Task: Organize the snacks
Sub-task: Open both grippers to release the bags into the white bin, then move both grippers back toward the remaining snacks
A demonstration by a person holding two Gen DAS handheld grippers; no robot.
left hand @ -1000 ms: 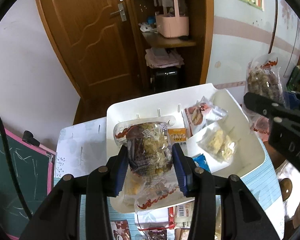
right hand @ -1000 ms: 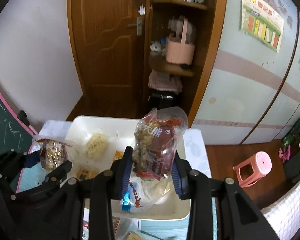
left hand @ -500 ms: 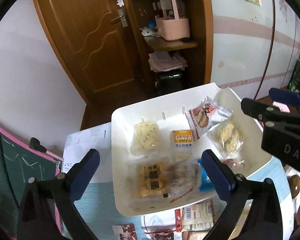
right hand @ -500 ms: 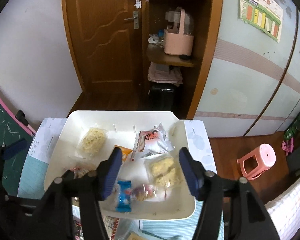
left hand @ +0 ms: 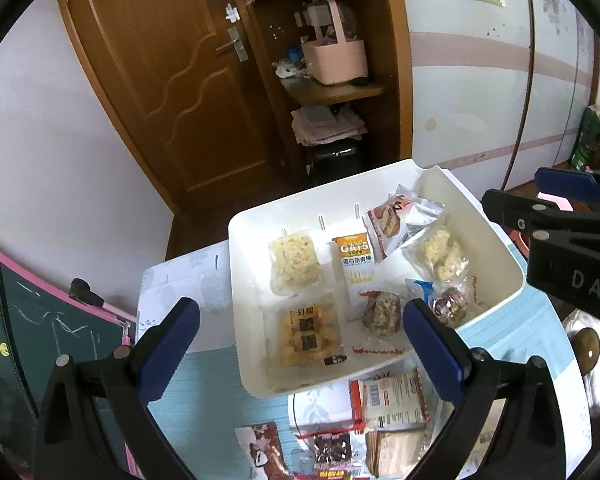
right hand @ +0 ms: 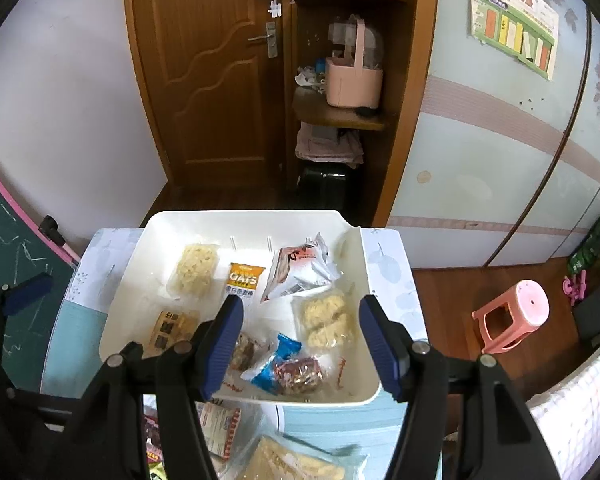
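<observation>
Both tongs stand open and empty above the white tray. The unsorted snack packets lie on the tabletop below the tray's near rim — nearer the left tongs than the right tongs.

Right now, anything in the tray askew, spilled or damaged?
Nothing spilled or torn that I can see. The packets in the white tray lie loose and unaligned: the silver packet is tilted and overlaps a clear bag, and the blue wrapper lies wedged between two nut bags. More snacks sit outside the tray's near edge.
</observation>
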